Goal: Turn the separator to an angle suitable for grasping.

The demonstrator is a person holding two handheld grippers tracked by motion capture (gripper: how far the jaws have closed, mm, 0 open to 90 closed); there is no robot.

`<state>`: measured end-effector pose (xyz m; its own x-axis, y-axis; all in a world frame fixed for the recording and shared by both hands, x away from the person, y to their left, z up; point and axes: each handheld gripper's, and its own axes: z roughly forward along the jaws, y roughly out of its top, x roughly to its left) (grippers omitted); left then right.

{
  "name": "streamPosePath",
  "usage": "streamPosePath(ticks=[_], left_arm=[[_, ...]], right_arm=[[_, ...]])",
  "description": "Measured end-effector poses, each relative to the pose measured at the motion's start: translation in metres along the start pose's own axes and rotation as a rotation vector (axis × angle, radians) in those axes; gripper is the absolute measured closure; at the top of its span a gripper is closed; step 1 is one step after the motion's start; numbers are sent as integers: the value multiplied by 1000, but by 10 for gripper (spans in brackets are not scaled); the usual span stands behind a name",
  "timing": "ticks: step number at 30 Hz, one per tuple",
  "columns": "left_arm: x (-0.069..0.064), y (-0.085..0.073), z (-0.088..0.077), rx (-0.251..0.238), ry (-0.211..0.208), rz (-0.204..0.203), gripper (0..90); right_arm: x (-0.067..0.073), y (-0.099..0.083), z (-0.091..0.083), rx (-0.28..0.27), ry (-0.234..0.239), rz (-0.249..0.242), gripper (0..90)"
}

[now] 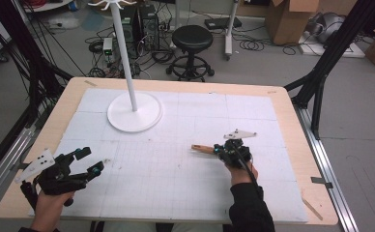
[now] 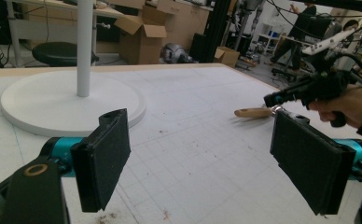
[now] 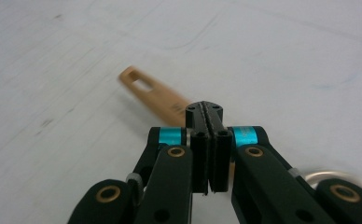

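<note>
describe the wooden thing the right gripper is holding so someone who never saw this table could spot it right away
Start at the white stand on the white gridded mat, then look toward the near right, where the right gripper is. Sticking out of its shut jaws toward the stand is a flat wooden handle. It is the one tan piece on the mat, with a slot cut through its free end.

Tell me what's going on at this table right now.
A person holds a two-jaw gripper in each hand over a white gridded mat. The right gripper is shut on a wooden-handled utensil, whose slotted handle sticks out past its jaws; a metal ring shows at the other end. The left gripper hangs open and holds nothing. A white stand with a round base sits at the mat's far side, untouched.
</note>
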<state>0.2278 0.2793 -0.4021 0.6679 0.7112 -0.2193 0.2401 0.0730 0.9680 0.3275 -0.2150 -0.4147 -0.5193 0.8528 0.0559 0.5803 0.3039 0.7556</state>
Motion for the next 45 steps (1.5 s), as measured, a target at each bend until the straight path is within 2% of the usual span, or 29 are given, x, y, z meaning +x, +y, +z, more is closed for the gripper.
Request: streamPosePath(ticks=[1,2,4,7,8,10,11,14,15,25,35,40,45], left_arm=[[0,0,0,-2,0,0,203],[0,0,-1,-2,0,-1,203],[0,0,-1,-5,2,-3,203],[1,0,-1,-5,3,-8,203],[1,0,-1,-4,2,-8,204],[2,0,-2,-6,2,-8,203],[2,0,-2,-7,2,-9,203],[1,0,-2,-7,2,-11,203],[1,0,-2,-8,0,-11,203],[1,0,-2,-7,5,-12,204],[1,0,-2,-4,5,-9,205],[1,0,-2,-4,5,-10,205],[1,0,-2,-4,5,-9,205]], right_arm=[[-13,3,2,0,-34,33,893],[-13,3,2,0,-34,33,893],[-26,3,7,23,-63,73,893],[-40,-2,18,85,-83,132,893],[-42,-4,21,109,-81,132,892],[-40,-4,25,126,-81,117,892],[-38,-4,26,129,-50,102,892],[-34,-4,25,133,-46,83,894],[-29,-5,25,135,-35,64,894],[-22,-11,17,140,-15,31,894],[-26,-19,9,135,-33,36,893],[-27,-22,5,135,-45,54,894],[-28,-28,-1,129,-31,64,894]])
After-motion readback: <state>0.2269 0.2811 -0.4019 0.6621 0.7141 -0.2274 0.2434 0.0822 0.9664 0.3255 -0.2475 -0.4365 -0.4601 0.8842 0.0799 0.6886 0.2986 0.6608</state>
